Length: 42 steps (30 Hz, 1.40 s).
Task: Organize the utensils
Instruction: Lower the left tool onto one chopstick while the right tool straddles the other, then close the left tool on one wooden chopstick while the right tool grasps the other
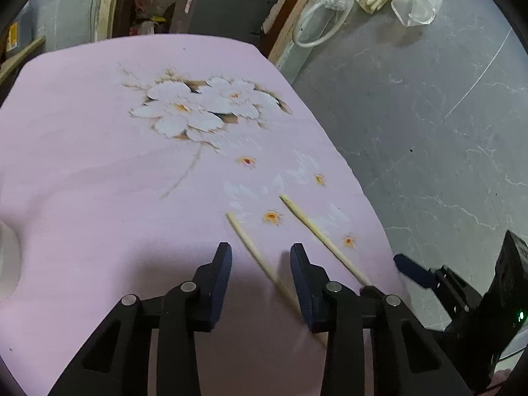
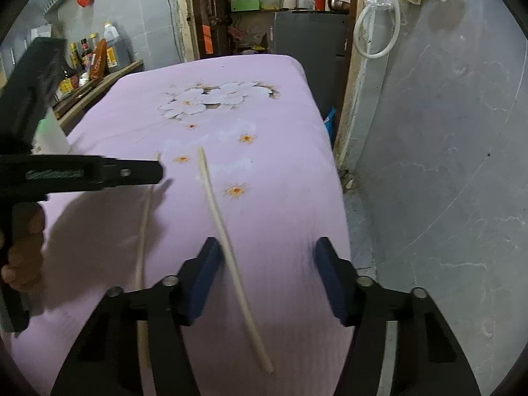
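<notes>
Two pale wooden chopsticks lie on a pink floral tablecloth (image 1: 99, 165). In the left wrist view one chopstick (image 1: 254, 250) runs between the fingers of my open left gripper (image 1: 260, 254); the other chopstick (image 1: 323, 237) lies to its right. The tip of the right gripper (image 1: 412, 269) shows at the right edge. In the right wrist view my right gripper (image 2: 267, 247) is open over one chopstick (image 2: 227, 250), which lies close to its left finger. The second chopstick (image 2: 143, 241) lies left of it, under the left gripper (image 2: 132, 173), which reaches in from the left.
The table's right edge drops to a grey marble floor (image 2: 445, 165). A white object (image 1: 8, 264) sits at the table's left edge. Bottles (image 2: 95, 56) stand on a ledge to the left. A dark cabinet (image 2: 310, 33) and shelves stand beyond the table.
</notes>
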### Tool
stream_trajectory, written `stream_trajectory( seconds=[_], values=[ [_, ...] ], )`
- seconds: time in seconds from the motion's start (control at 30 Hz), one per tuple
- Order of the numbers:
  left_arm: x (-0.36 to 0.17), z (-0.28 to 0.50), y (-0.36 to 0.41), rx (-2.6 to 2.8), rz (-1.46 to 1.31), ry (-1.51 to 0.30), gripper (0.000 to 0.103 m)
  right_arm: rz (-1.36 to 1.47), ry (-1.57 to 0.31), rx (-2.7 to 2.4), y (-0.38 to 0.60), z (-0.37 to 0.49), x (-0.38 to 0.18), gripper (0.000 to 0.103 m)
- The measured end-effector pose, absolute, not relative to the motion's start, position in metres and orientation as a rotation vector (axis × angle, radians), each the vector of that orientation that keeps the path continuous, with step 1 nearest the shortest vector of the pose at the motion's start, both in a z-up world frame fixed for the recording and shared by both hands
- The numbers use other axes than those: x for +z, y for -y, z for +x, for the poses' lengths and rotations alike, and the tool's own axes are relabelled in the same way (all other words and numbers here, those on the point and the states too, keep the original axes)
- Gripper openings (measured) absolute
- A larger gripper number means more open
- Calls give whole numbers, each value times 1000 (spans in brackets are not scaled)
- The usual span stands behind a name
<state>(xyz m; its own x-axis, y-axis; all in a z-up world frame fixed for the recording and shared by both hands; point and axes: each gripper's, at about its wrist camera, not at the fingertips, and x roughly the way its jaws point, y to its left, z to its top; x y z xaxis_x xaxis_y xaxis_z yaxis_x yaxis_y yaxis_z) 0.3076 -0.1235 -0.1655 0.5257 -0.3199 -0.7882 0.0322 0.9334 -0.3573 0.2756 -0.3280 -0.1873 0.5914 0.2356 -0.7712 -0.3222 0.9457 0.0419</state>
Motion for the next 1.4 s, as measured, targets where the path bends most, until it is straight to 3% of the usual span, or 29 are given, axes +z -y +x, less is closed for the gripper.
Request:
stream_trajectory(
  seconds=[0.23,0.4,0.73,1.4],
  values=[
    [-164,317,133,-166,-242,-1019,15,-49,-877,366,339,289,-185,51],
    [-162,324,134,-171,-231,-1046,14,-47,-881,421,330,305,-181,51],
    [-161,316,114,-141,-315,-1073,10,-106,-908,561,301,318,-179,30],
    [-169,306,97,-158,-517,-1174,10,-203,-964,631,278,335,-180,22]
  ],
)
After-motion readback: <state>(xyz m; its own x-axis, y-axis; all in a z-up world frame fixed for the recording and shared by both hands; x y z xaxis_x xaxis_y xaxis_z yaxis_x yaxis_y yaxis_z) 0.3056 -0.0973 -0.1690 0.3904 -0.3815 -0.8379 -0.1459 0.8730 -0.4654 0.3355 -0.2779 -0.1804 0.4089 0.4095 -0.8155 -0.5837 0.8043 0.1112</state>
